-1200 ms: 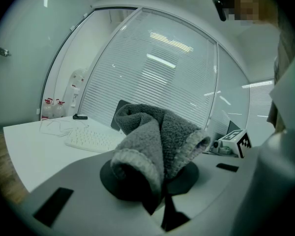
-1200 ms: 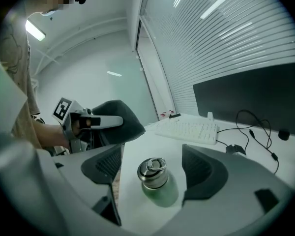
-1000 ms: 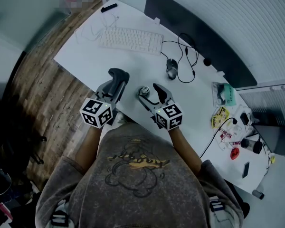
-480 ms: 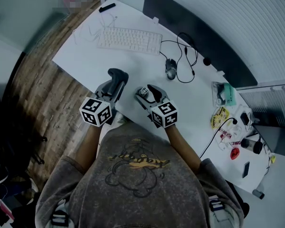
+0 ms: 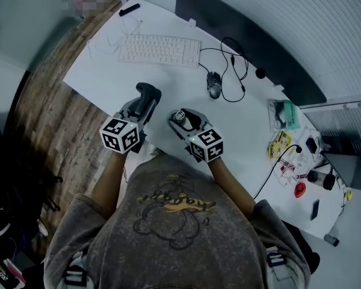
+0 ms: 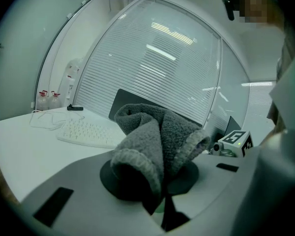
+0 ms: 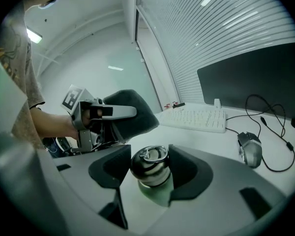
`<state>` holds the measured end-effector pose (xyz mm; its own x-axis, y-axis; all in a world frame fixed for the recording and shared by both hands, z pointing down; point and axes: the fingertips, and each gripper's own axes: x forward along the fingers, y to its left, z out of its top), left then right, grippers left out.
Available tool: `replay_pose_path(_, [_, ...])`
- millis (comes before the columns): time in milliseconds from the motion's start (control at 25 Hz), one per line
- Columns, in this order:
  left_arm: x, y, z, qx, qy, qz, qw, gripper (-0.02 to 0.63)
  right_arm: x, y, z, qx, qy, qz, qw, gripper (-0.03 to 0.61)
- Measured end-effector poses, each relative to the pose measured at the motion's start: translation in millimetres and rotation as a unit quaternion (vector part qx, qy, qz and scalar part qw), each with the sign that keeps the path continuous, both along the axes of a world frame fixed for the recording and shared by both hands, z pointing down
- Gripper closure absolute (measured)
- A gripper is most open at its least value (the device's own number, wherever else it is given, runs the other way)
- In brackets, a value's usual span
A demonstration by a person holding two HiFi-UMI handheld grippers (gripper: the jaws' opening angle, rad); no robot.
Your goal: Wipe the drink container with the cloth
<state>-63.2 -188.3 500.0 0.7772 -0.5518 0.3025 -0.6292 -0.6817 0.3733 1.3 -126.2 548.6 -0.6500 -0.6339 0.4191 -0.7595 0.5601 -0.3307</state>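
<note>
Left gripper (image 6: 155,178): clamped tight on a bunched grey fleecy cloth (image 6: 155,136), wad sticking up past the tips.
Right gripper (image 7: 150,173): jaws just been closing in, pads now snug on both sides of a small shiny metal drink container (image 7: 148,160) with a ring-top lid.
Container spot: upright on the white desk (image 5: 108,71), near the front edge, just right of the cloth.
Background: white keyboard (image 5: 159,50) further back.

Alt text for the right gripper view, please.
The jaws of the right hand-held gripper have just been closing and press both sides of a metal drink container on the desk. Beyond, the left hand-held gripper holds a grey cloth; keyboard, mouse, monitor behind.
</note>
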Motion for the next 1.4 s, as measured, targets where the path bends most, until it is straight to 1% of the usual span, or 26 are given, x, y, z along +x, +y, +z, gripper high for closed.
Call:
replay_pose_path(120, [11.7,-6.7,6.3,-0.004,0.003,0.025,0.9997,0.550,2.5,-0.8,3.0,0.004,-0.001,0.005,1.000,0.337])
replay_pose_path(200, [22.3,-9.7,11.2,-0.003,0.005,0.052,0.9986,0.549,2.7,-0.7,3.7,0.005,-0.002,0.005,1.000,0.337])
replay_pose_path(320, [42.6,-12.9,18.3,-0.005,0.017,0.105,0.9943,0.550,1.3,0.3,1.4,0.002,-0.005,0.002,1.000,0.337])
replay_pose_path(440, [62.2,-17.5,24.6,-0.015,0.029,0.148,0.9884,0.549,0.0,1.1,0.4,0.002,-0.008,0.003,1.000,0.337])
replay_pose_path(600, [89.6,-23.5,36.2,-0.034,0.031,0.206,0.9774,0.550,-0.9,0.0,-0.6,-0.001,-0.013,0.007,1.000,0.337])
replay_pose_path(760, [117.6,-19.4,54.9,-0.062,0.022,0.274,0.9594,0.551,-1.0,1.0,-0.2,-0.004,-0.016,0.010,1.000,0.337])
replay_pose_path(920, [141.2,-12.5,72.6,-0.099,0.014,0.338,0.9359,0.550,-1.7,0.6,-0.4,-0.004,-0.020,0.010,1.000,0.337])
replay_pose_path(1120, [164.6,2.9,87.8,-0.146,0.018,0.410,0.9002,0.551,-1.0,0.8,0.6,-0.002,-0.023,0.011,1.000,0.336])
replay_pose_path(1200, [170.4,9.8,92.6,-0.171,0.020,0.437,0.8826,0.551,-1.6,0.1,0.2,-0.001,-0.024,0.010,1.000,0.336])
replay_pose_path(1400, [182.6,36.0,101.2,-0.226,0.015,0.511,0.8292,0.551,-0.5,0.9,0.4,-0.002,-0.025,0.010,1.000,0.336])
